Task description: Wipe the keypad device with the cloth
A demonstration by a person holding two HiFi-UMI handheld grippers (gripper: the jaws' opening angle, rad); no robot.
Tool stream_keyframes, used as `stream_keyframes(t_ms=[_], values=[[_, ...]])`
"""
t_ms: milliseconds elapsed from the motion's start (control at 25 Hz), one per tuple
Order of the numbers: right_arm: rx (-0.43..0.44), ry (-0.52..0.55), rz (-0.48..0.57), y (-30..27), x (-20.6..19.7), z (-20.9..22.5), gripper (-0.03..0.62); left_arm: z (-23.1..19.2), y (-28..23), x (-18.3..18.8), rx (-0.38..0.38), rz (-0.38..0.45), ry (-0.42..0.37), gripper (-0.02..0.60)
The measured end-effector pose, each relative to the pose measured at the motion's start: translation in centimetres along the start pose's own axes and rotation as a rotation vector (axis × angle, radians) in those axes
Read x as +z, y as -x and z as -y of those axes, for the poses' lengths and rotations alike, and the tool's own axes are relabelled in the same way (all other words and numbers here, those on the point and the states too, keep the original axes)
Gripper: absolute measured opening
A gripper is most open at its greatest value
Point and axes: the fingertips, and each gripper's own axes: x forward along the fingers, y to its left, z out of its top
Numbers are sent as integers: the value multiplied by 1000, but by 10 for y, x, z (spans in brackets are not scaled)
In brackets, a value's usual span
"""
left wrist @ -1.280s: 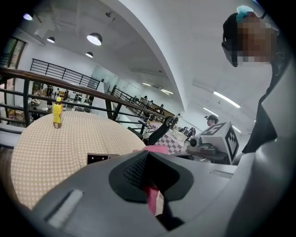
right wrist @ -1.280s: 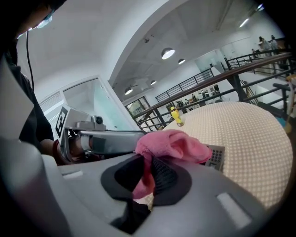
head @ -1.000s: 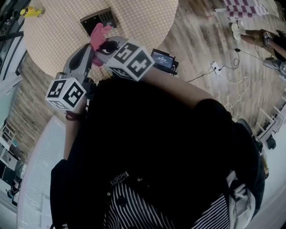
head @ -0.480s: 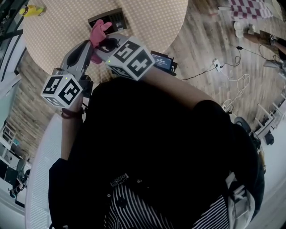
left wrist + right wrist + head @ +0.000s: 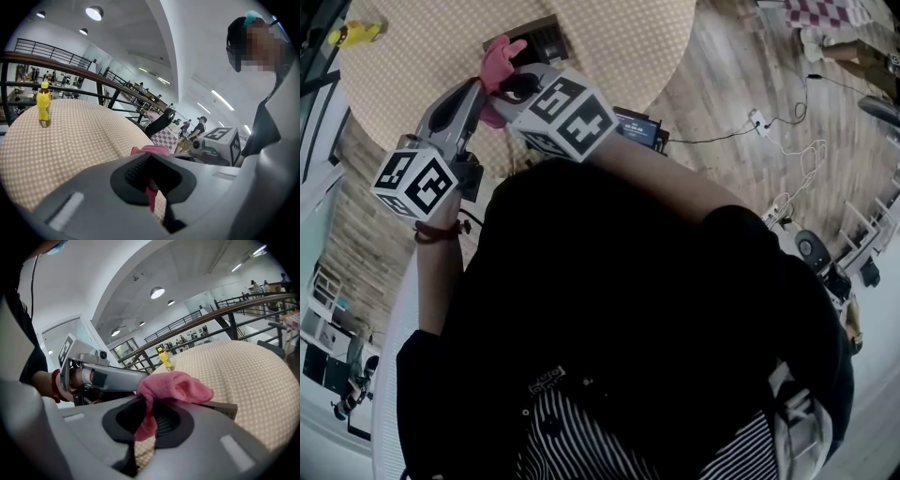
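A pink cloth point(image 5: 498, 62) hangs above the near edge of the round checked table point(image 5: 609, 37), just left of the dark keypad device point(image 5: 542, 37). Both grippers meet at it. My left gripper point(image 5: 486, 86) comes from the lower left, and its jaws are shut on a pink strip of cloth point(image 5: 151, 199). My right gripper point(image 5: 508, 88) comes from the right and is shut on the bunched cloth point(image 5: 174, 386), which spills over its jaws point(image 5: 146, 420). An edge of the keypad device point(image 5: 226, 409) shows under the cloth. The left gripper point(image 5: 151, 187) hides most of the cloth in its own view.
A yellow bottle point(image 5: 352, 33) stands at the table's far left. A dark device with a lit screen point(image 5: 639, 127) sits off the table's right edge. Cables and a power strip point(image 5: 769, 131) lie on the wooden floor. Railings point(image 5: 56, 65) run behind the table.
Both grippers, still holding the cloth, have drifted a little to the left of the keypad device. The left gripper's cube has sunk toward the lower left.
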Motion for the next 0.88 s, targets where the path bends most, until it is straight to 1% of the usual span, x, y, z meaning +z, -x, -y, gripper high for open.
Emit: stream_keyframes(t_ms=[280,480,680,760,880], values=[[-19,-46,-5,-12,-7,19,46,-16,-19,-6,-34,-62,-16,5],[-27,-68,-20,-16,-16,26,46,-23,-29,-12,-57,-125,-70,5],[-14,-71,-62,-28,-31,29,46,-40,-46,-9,-65,-178,-103,5],[-10,-63,-91,-37,-42,29,46,-49,-56,-6,-53,-216,-146,3],[-2,-54,-151,-50,-68,28,46,-59,-74,-9,-36,-313,-244,3]])
